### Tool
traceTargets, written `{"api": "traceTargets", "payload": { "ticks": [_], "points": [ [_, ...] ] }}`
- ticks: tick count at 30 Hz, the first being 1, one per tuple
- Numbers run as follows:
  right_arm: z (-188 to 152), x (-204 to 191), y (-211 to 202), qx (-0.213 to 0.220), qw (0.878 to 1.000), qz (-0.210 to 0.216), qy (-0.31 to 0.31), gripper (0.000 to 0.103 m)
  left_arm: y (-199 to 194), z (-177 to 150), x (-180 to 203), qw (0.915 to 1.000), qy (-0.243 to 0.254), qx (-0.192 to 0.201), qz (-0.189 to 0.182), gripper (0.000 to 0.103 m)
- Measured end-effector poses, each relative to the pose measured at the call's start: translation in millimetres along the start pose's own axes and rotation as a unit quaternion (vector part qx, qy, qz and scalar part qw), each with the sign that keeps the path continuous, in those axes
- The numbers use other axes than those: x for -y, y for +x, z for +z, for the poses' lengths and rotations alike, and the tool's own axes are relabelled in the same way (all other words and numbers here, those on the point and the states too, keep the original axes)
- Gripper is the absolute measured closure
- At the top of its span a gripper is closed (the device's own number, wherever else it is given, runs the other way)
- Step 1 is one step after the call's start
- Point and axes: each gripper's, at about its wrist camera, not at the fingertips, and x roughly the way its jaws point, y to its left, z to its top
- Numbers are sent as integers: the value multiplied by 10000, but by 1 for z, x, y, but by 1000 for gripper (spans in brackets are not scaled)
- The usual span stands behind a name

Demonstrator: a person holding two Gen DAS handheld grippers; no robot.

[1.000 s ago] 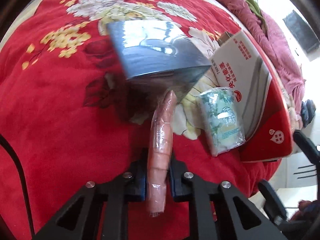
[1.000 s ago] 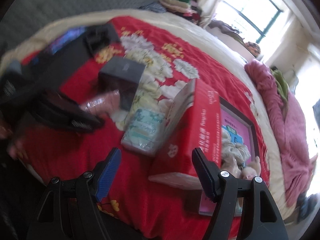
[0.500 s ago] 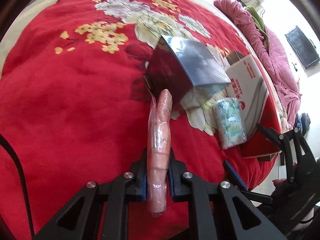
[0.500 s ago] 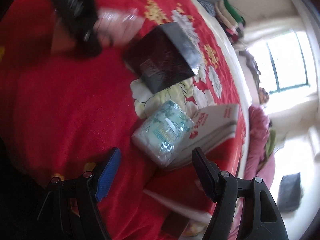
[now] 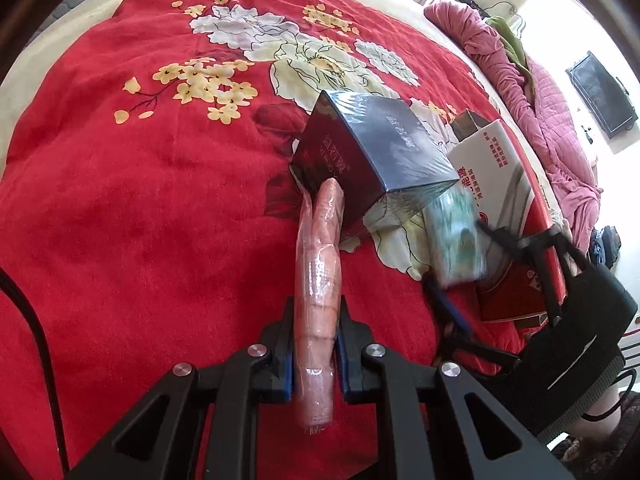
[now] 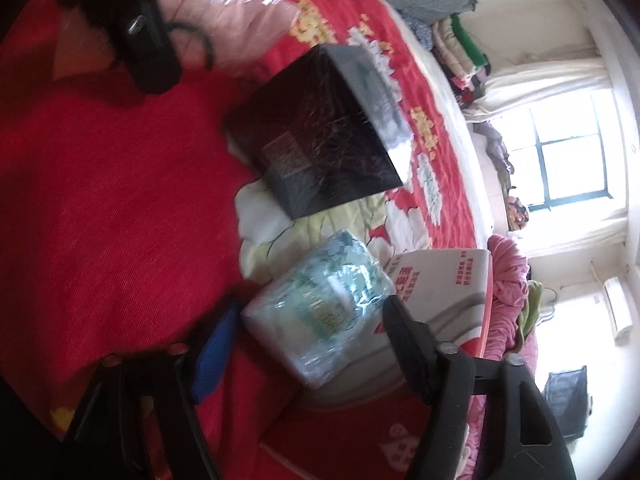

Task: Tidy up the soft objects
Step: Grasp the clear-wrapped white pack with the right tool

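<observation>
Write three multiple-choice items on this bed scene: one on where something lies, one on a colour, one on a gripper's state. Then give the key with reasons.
1. Where does the green-printed tissue pack lie?
A. On top of the dark box
B. Between the dark box and the white-and-red carton
C. On the pink quilt

2. What colour is the blanket under the items?
A. Blue
B. Grey
C. Red with flowers

3. What is the left gripper doing?
A. Clamping a pink wrapped pack
B. Standing open and empty
C. Gripping the dark box

Key: B, the pack sits between box and carton; C, red floral cloth fills both views; A, its pads press the pink pack's sides.
</observation>
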Motion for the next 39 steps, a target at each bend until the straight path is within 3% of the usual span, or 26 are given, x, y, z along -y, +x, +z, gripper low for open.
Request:
{"api": "traceTargets", "payload": {
  "ticks": [5,9,12,16,32,39],
  "points": [
    [3,-6,3,34,9999,-96,-8,72,0,-1,0,10000,20,-1,-10,87],
    [3,4,-11,221,9984,19,523,78,1,-2,-3,10000,4,-1,-8,87],
    [2,20,-25,347,9910,534,1179,79,0,-2,-5,10000,-13,12,30,87],
    [1,23,-40,489,9825,992,1502,79,-2,-2,-7,10000,-47,40,63,87],
    [-3,19,-71,604,9683,1303,2046,81,-19,-14,-2,9990,78,203,392,87],
    [-5,29,-83,743,9548,1508,2452,82,-33,-25,-5,9984,42,294,483,87]
  ]
}}
